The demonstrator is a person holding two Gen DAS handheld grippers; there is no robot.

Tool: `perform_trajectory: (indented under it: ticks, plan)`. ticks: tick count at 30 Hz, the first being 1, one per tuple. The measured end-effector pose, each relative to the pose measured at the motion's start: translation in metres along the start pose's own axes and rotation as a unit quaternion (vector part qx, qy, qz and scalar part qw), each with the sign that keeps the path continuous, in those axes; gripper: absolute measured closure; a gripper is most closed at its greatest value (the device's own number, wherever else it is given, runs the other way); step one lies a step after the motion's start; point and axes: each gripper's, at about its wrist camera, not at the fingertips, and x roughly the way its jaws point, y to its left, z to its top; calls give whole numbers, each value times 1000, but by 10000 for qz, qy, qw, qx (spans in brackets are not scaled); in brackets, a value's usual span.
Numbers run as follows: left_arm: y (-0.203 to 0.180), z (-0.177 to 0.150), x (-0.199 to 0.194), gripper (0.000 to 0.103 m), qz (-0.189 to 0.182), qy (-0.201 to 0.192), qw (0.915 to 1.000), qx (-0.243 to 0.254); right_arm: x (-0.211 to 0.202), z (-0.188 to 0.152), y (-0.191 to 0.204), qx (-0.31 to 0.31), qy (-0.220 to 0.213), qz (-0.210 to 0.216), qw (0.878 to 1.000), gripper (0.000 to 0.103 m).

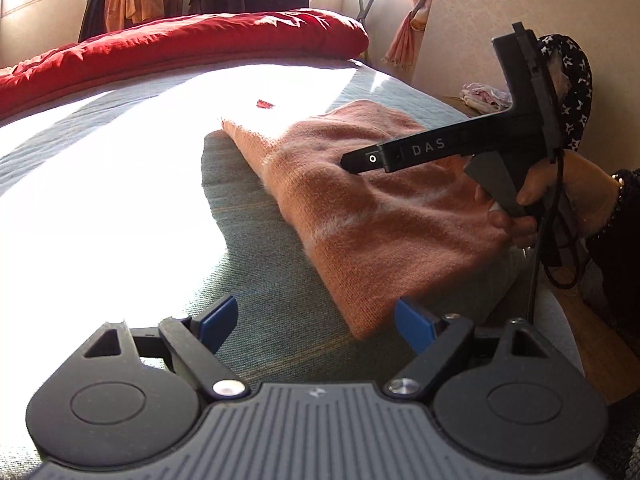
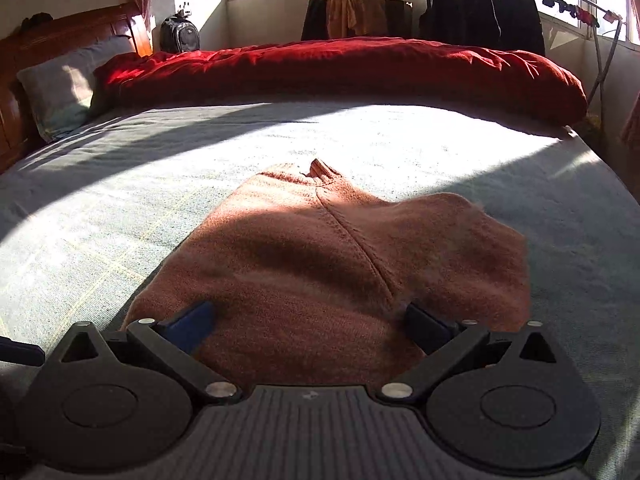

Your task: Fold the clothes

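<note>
A folded salmon-pink knitted sweater (image 1: 360,216) lies on the grey-green bedspread (image 1: 120,184). In the right wrist view the same sweater (image 2: 328,256) fills the middle, its collar pointing away. My left gripper (image 1: 316,322) is open near the sweater's near corner, blue pads apart, nothing between them. My right gripper (image 2: 308,326) is open just above the sweater's near edge, holding nothing. In the left wrist view the right gripper's black body (image 1: 460,148) hovers over the sweater's right side, held by a hand (image 1: 560,196).
A red duvet (image 2: 340,68) lies bunched along the far side of the bed, with a grey pillow (image 2: 60,84) and wooden headboard at far left. Dark clothes hang on a rack (image 2: 480,12) by the windows. Bright sunlight washes the bedspread's middle. Wooden floor (image 1: 596,344) shows right.
</note>
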Motion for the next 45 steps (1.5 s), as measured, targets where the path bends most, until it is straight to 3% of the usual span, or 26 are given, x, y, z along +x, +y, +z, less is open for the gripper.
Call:
perform_trajectory:
  ticks: [8,11,14,25,31,37,45]
  plan:
    - [6,1,-4,17,113,-43,9998,-170,-3,33,6,75,-99,157,9998,0]
    - [4,1,-3,17,129,1,9998,-116,15,26,3,203,248,95,9994,0]
    - [2,3,1,17,204,71,9997,-78,11,17,9,-143,168,-124,9997,0]
    - [-9,18,4,17,294,85,9995,74,-32,0,-12,231,-130,-399,9989,0]
    - [-15,43,10,17,98,-96,9999,47,-59,-18,-30,733,-421,-352,9958,0]
    - [-31,79,35,17,-294,-283,9991,87,-91,-51,-63,1627,-782,-361,9829,0]
    - [-43,100,82,17,-573,-165,9982,69,-103,-72,-83,1934,-841,-440,9765,0]
